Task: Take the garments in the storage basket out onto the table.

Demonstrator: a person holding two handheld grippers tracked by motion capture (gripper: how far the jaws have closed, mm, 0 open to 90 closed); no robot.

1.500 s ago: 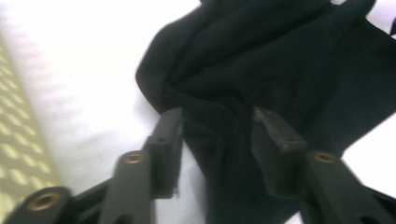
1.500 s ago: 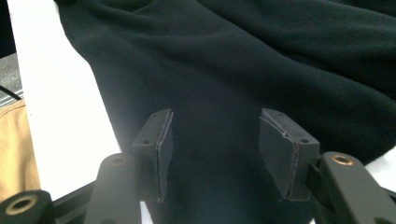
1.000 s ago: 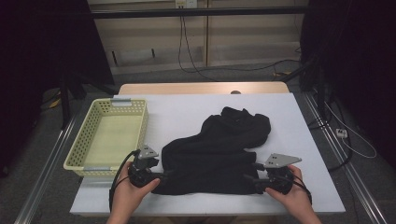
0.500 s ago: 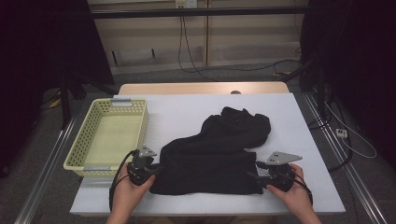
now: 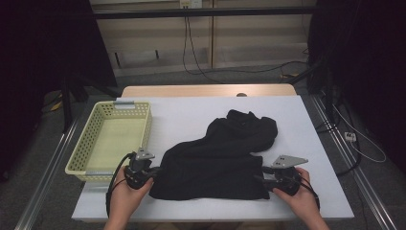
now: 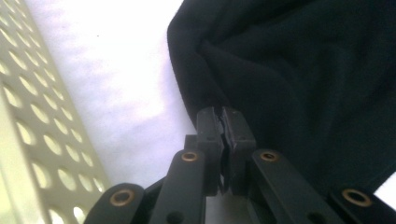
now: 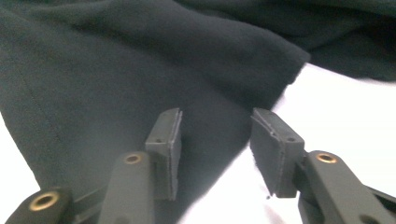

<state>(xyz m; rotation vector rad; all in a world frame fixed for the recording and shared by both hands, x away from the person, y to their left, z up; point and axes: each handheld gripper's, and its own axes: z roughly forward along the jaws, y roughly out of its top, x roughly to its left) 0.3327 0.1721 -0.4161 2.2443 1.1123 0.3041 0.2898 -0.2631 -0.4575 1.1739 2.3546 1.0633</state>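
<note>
Black garment (image 5: 218,160) lies flat on desk (image 5: 306,143), long axis running left-right between both hands. Left hand-held gripper (image 6: 224,122) clenched on garment's left edge. Right hand-held gripper (image 7: 215,140) jaws just closing, apart, straddling right corner, not yet gripping.

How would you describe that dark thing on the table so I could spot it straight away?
Start at the white table: a pale yellow perforated basket sits at its left side. Right of the basket lies the black garment, a soft, crumpled fleece-like cloth spread toward the near edge between the two hand-held grippers. It is the only fabric and the only large dark shape on the white surface.
</note>
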